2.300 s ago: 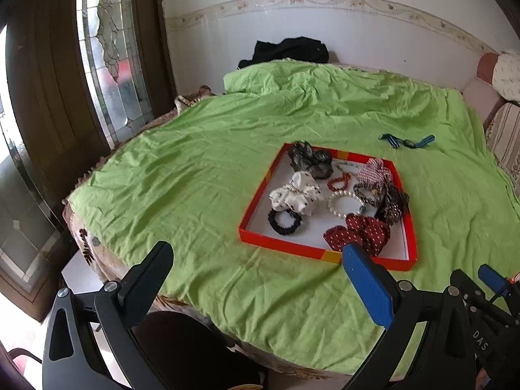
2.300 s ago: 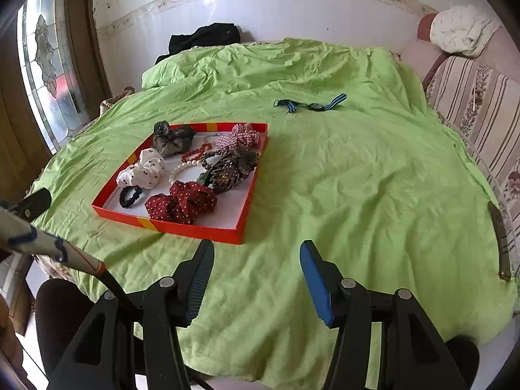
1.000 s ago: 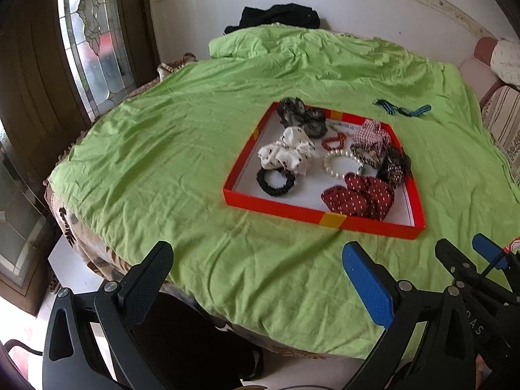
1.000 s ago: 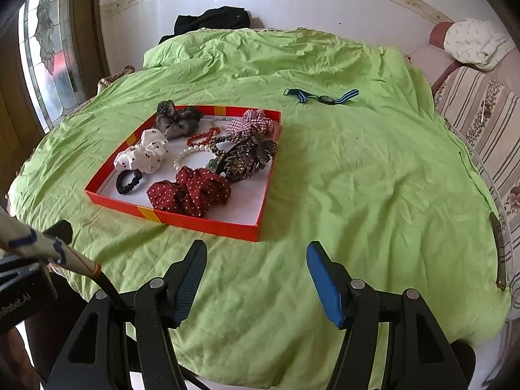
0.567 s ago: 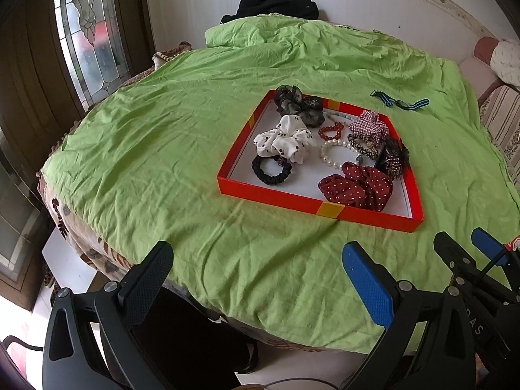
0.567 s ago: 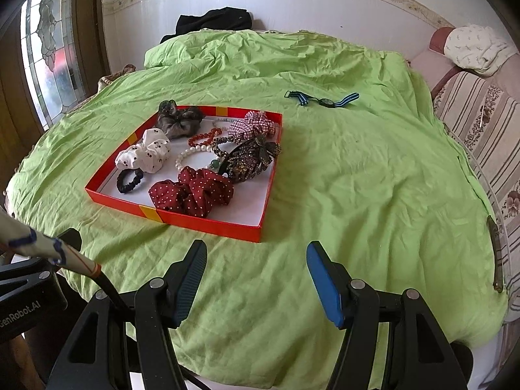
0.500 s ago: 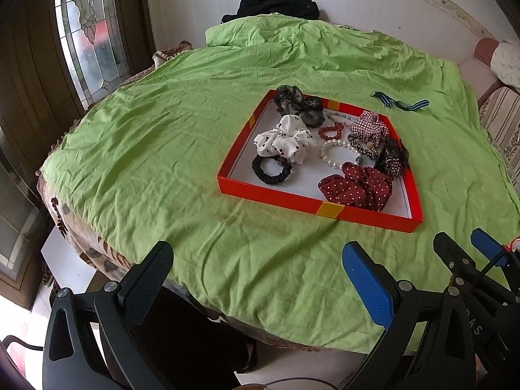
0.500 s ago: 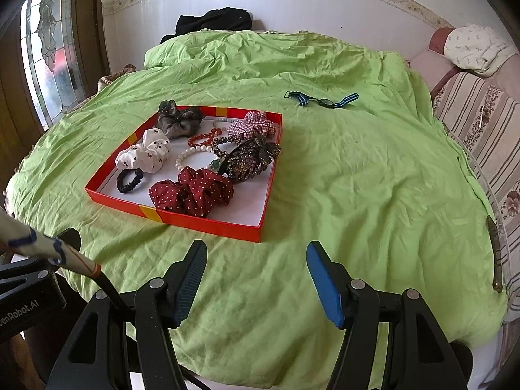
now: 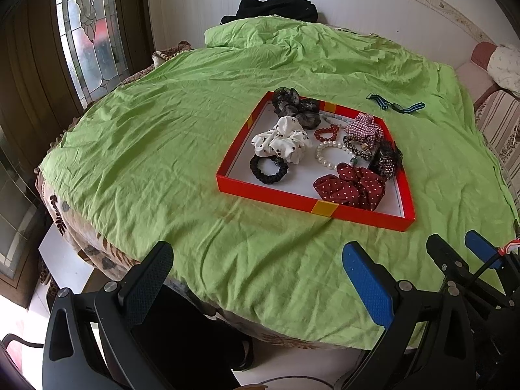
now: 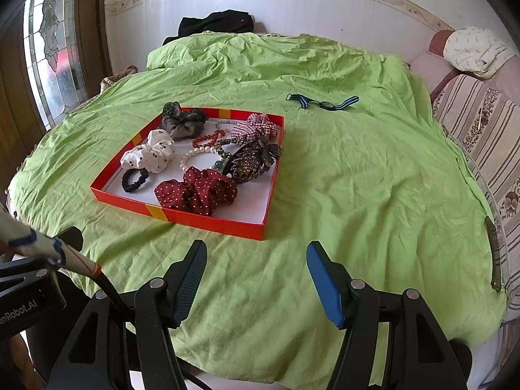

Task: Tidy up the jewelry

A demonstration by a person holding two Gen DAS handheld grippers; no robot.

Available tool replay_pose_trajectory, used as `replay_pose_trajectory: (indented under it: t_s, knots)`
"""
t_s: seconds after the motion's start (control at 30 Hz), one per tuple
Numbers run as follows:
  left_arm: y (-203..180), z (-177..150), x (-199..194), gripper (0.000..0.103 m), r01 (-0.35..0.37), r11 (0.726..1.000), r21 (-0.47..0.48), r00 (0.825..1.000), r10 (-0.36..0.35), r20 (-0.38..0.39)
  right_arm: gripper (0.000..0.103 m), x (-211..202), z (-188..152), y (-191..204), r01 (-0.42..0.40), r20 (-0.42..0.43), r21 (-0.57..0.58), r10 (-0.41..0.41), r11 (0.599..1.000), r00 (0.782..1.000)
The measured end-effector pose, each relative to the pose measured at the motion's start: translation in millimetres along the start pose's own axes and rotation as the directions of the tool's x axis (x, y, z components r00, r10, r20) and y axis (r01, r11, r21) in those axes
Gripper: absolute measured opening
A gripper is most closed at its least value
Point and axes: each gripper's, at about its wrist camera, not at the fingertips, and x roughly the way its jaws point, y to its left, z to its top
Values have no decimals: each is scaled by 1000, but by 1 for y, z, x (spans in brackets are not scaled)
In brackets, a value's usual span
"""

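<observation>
Jewelry tray [image 10: 208,221]; gripper lettering "enRobot.AI"

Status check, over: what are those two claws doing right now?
Left gripper and right gripper open, empty. Shallow red cardboard tray of scrunchies and bead bracelets untouched. Striped-strap watch outside it. Nothing blocking.

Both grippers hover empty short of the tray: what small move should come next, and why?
Probably ease the right gripper forward toward the striped watch. Its jaws are open and empty, and the watch lies alone on the green cloth, outside the red tray that holds the other pieces.
</observation>
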Motion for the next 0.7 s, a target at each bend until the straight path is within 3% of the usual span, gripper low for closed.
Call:
replay_pose_trajectory:
  t_s: [0.37, 0.7]
  knots:
    - [13, 1, -11, 103, -21, 999, -37, 1000, 21, 10, 68, -9, -3, 9, -4, 9, -16, 4, 1000, 1000]
    - [15, 9, -20, 103, -69, 997, -35, 997, 70, 32, 68, -1, -7, -8, -75, -33, 42, 76, 996, 997]
